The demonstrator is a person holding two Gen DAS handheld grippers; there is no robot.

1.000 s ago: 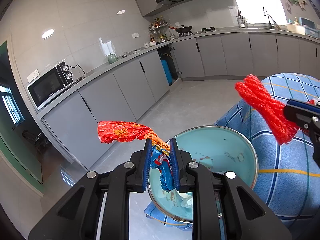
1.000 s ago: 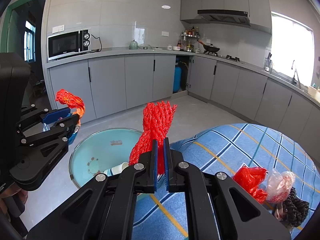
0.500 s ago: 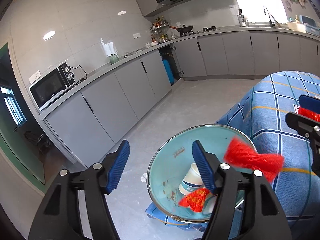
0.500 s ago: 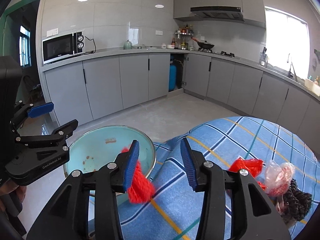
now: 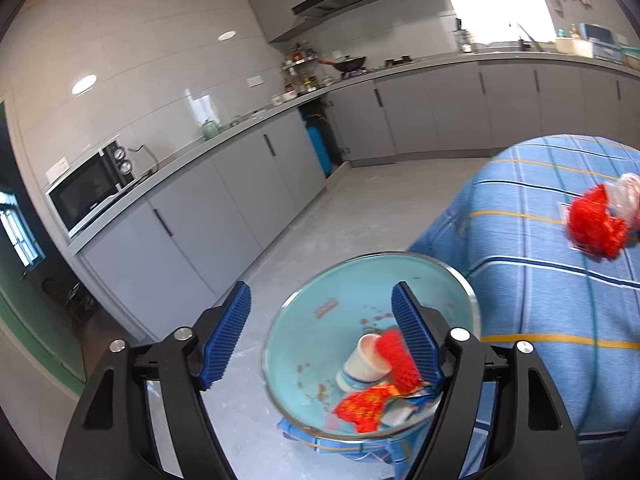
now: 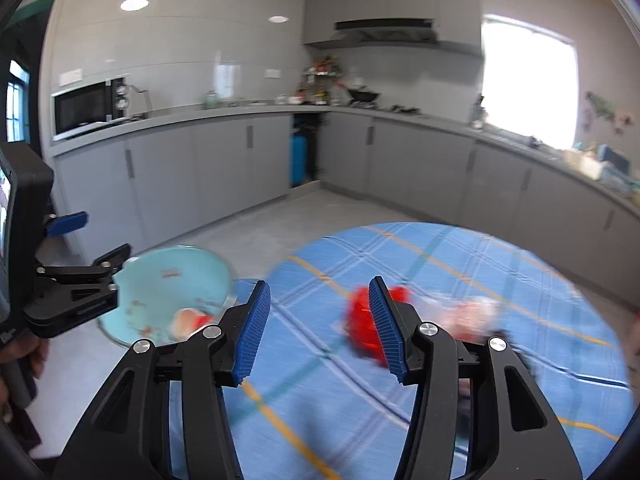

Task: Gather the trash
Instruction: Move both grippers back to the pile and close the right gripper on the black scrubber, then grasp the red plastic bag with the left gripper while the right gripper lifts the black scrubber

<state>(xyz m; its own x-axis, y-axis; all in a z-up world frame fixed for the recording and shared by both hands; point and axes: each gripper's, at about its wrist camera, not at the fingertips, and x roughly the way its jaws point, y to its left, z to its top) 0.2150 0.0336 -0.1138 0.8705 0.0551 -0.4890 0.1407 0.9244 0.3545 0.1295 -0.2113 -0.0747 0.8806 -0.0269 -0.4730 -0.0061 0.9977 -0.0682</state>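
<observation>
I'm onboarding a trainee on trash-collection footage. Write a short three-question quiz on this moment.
1. True or false: the left hand-held gripper is clamped on a wrapper.
2. Which of these lies in the basin? A. a paper cup B. a spoon C. a bottle
3. Fill in: the red plastic bag left to collect lies on the blue ____ tablecloth.

Key: 1. False: its jaws are opening, with nothing between them. 2. A. 3. Checked.
</observation>
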